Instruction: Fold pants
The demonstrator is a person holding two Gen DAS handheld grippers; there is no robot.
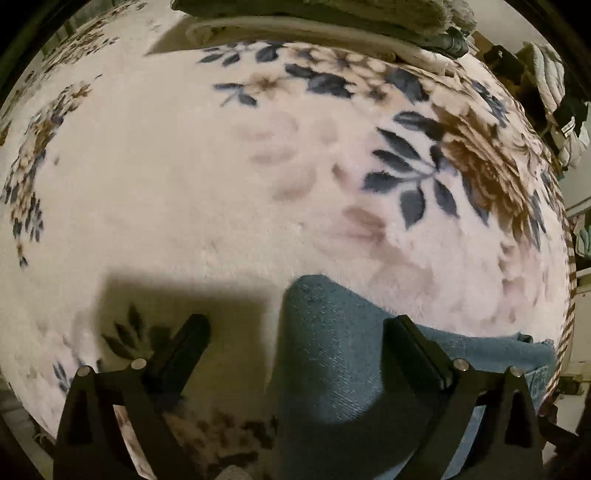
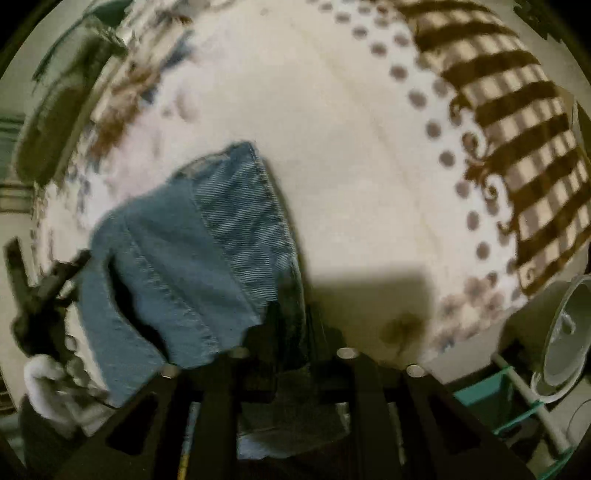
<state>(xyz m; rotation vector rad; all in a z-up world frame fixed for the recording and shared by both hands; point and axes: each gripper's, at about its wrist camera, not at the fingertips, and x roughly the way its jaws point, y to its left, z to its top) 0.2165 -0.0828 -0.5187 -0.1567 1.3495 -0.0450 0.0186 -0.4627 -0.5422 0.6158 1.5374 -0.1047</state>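
The pants are blue denim jeans (image 1: 332, 354) lying on a cream floral fleece blanket (image 1: 184, 192). In the left wrist view my left gripper (image 1: 299, 328) is open, its fingers spread wide, with a raised fold of denim between them, not clamped. In the right wrist view my right gripper (image 2: 291, 325) is shut on a bunched edge of the jeans (image 2: 207, 236), which hang and spread to the left with a hem and stitched seam showing. The other gripper (image 2: 40, 291) shows at the left edge beside the denim.
A stack of folded fabric (image 1: 314, 18) lies at the blanket's far edge. A brown checked blanket border (image 2: 517, 129) runs on the right. A white fan (image 2: 565, 332) and a teal frame (image 2: 498, 402) stand beyond the bed's right edge.
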